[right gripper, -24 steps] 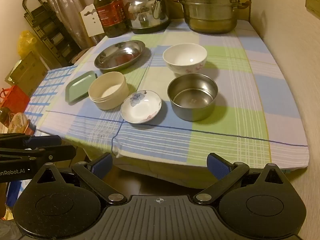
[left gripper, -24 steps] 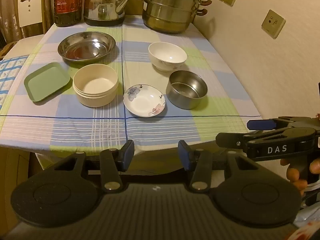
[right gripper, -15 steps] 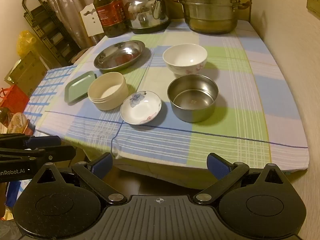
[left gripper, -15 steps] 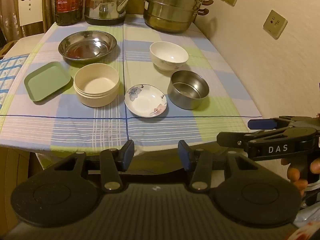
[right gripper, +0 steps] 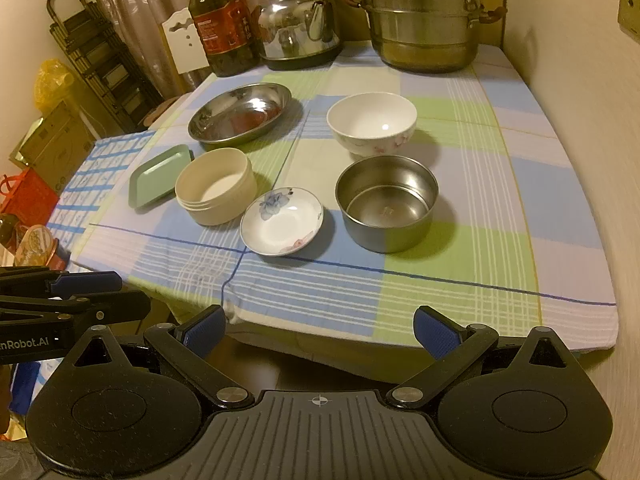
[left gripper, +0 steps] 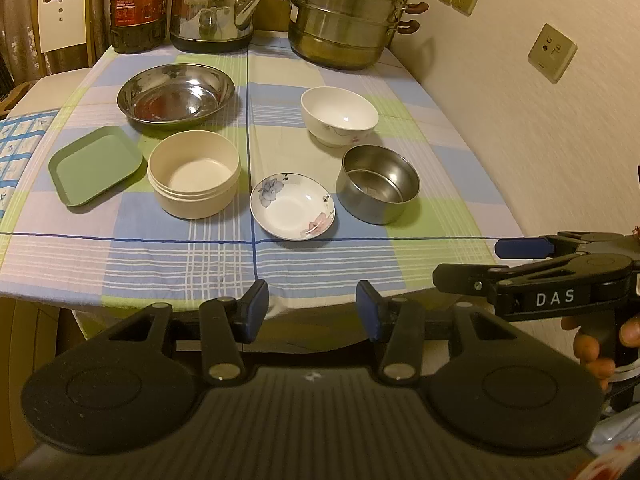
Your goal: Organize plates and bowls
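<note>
from my left view the oil bottle (left gripper: 138, 2) is cut off at the top, its label too blurred to read; the steamer pot (right gripper: 424, 16) lid seems clipped too.

The counter (right gripper: 500, 280) stands against the wall, covered by a checked cloth (right gripper: 460, 208) in blue, green and lilac. Along its far edge stand an oil bottle (right gripper: 224, 28), a steel kettle (right gripper: 300, 24) and a stacked steamer pot (right gripper: 424, 20). Nearer, a shallow steel dish (right gripper: 240, 114) sits behind a green square plate (right gripper: 156, 178) and a cream round container (right gripper: 216, 188). A small flowered saucer (right gripper: 282, 220) lies between that container and a steel bowl (right gripper: 386, 204); a white flowered bowl (right gripper: 372, 124) sits just behind the steel bowl.
</note>
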`<action>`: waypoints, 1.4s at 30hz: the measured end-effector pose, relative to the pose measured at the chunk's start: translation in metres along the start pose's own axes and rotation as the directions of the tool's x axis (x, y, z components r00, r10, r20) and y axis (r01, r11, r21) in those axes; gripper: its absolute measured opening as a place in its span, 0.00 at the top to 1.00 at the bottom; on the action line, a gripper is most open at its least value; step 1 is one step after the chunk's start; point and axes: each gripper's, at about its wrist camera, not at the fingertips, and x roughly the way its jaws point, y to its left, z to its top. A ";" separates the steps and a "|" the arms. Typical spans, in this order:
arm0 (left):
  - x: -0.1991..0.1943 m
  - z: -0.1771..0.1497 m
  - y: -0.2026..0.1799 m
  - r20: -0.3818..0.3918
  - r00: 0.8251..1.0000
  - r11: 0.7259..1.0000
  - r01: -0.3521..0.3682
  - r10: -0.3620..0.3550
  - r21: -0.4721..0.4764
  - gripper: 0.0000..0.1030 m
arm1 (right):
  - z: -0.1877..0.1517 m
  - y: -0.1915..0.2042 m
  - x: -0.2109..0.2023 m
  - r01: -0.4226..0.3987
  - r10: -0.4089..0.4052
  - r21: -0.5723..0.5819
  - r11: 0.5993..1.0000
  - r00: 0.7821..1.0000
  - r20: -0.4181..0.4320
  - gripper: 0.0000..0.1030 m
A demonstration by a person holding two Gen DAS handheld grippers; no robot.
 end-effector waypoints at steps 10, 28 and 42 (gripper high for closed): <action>0.000 0.000 0.000 -0.001 1.000 1.000 0.001 -0.001 0.000 0.56 | 0.002 -0.001 0.000 0.001 -0.001 0.000 1.000 1.000 0.001 0.03; 0.000 0.002 0.000 -0.004 1.000 1.000 0.003 -0.003 -0.003 0.56 | 0.004 -0.002 0.000 0.002 -0.002 0.000 1.000 1.000 0.002 0.03; 0.000 0.002 0.000 -0.004 1.000 1.000 0.003 -0.003 -0.003 0.56 | 0.005 -0.003 0.001 0.003 -0.003 0.000 1.000 1.000 0.002 0.03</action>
